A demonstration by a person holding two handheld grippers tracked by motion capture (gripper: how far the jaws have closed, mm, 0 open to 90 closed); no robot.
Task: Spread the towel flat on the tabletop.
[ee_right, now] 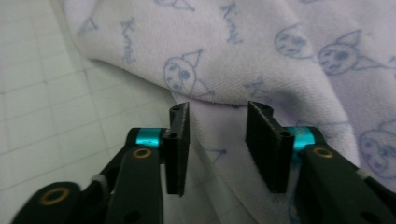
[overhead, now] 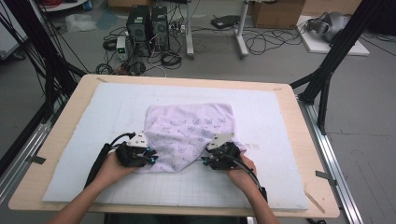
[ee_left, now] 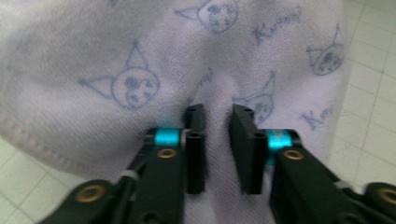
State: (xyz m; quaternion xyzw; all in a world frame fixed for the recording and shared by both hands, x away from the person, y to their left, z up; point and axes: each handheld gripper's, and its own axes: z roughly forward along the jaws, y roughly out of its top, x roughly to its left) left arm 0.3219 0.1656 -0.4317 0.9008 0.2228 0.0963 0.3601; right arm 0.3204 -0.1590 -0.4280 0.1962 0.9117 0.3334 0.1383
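Observation:
A lilac towel [overhead: 191,128] printed with small cat faces lies rumpled and folded on the white mat [overhead: 112,107]. My left gripper [overhead: 152,158] is at the towel's near left corner. In the left gripper view, a raised fold of the towel [ee_left: 116,56] fills the narrow gap of the left gripper [ee_left: 218,112], and the jaws pinch it. My right gripper [overhead: 205,160] is at the near right corner. In the right gripper view, the right gripper [ee_right: 217,107] stands open over a hemmed edge of the towel [ee_right: 280,70], with cloth lying between the jaws.
The gridded white mat covers most of the wooden table [overhead: 299,121]. Bare mat surrounds the towel on all sides. Black frame posts [overhead: 327,65] stand at the table's far corners. Computers [overhead: 147,28] and cables sit on the floor beyond.

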